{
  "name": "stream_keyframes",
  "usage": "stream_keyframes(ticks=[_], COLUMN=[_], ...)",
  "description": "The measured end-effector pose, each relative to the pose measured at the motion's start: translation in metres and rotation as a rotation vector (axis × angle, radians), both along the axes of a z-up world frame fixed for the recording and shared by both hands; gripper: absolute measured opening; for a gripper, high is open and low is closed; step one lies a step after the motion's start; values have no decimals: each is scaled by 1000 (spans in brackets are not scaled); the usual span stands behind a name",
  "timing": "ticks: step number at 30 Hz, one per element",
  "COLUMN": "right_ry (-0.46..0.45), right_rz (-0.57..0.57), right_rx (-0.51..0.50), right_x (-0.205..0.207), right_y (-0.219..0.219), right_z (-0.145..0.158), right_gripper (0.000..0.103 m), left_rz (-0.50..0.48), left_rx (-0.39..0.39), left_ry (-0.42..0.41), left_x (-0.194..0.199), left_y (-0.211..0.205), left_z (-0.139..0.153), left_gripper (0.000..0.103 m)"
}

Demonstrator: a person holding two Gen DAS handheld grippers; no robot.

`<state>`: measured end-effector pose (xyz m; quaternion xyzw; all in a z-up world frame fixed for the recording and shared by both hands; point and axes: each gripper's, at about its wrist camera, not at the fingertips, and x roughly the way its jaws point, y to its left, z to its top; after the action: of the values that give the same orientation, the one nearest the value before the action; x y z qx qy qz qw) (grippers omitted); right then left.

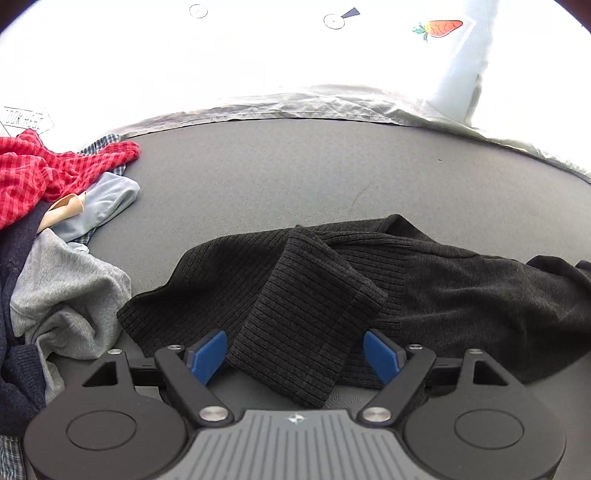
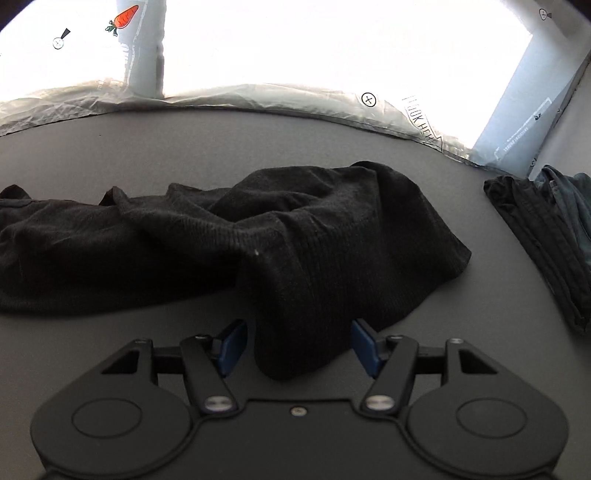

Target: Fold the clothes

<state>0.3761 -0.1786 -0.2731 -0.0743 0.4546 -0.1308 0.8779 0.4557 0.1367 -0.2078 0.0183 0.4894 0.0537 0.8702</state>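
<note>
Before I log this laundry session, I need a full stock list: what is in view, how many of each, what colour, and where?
black sweater: one, black ribbed knit, crumpled mid-table, a cuff between each gripper's open fingers
pile of unfolded clothes: one heap at the table's left edge; red checked, pale blue, grey, navy and beige pieces
folded clothes: one stack, black and dark blue, at the table's right edge
table: one, dark grey
plastic sheet: one, clear, crinkled, along the far edge
carrot sticker: one, orange, on the bright backdrop
left gripper: black with blue pads, open around the ribbed cuff
right gripper: black with blue pads, open around the other cuff
</note>
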Motion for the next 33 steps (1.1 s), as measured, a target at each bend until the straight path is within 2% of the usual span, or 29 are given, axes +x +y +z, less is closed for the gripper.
stream_keyframes(ticks=[2,4,5,7,8,9,10,11,15,19,22,25,27,30,33], right_ry=[11,8,-3,-39,-58,-77,-107,-136,-245,-391,-509,-570,-562,-477,-353], right_rz=[2,3,-6,-37,-54,-72,-96,-119,-145,-177,-231,-290,-321,-359,-408], right_rx=[-12,-7,0,-17,-29,-42,-53,-65,-103,-139,-147,-131,-123,-121,-81], right_x=[2,2,0,-2,-3,-4,-5,-5,4,8,-4,-30,-51,-81,-112], right_y=[-4,-9,-13,-22,-27,-32,-41,-49,-79,-102,-115,-133,-145,-160,-175], right_z=[-2,-1,3,14,19,25,34,44,80,124,158,177,174,147,109], right_gripper=[48,17,14,8,7,7,6,6,6,6,6,6,6,6,7], left_rz=[-15,-19,-19,-23,-13,4,19,33,72,97,110,127,145,171,219], left_rx=[11,35,44,51,49,46,40,33,28,-4,-27,-29,-38,-38,-53], left_ry=[-6,1,7,6,4,2,-2,-11,-101,-239,-364,-445,-440,-372,-200], left_x=[10,19,23,28,30,31,32,34,42,43,22,-13,-43,-89,-139], left_y=[-2,-3,-3,-2,0,3,6,9,20,22,19,22,26,32,37], left_z=[-3,-9,-12,-17,-18,-18,-18,-15,12,64,109,138,139,119,66], left_gripper=[84,84,82,63,44,20,9,7,5,5,5,6,6,6,6])
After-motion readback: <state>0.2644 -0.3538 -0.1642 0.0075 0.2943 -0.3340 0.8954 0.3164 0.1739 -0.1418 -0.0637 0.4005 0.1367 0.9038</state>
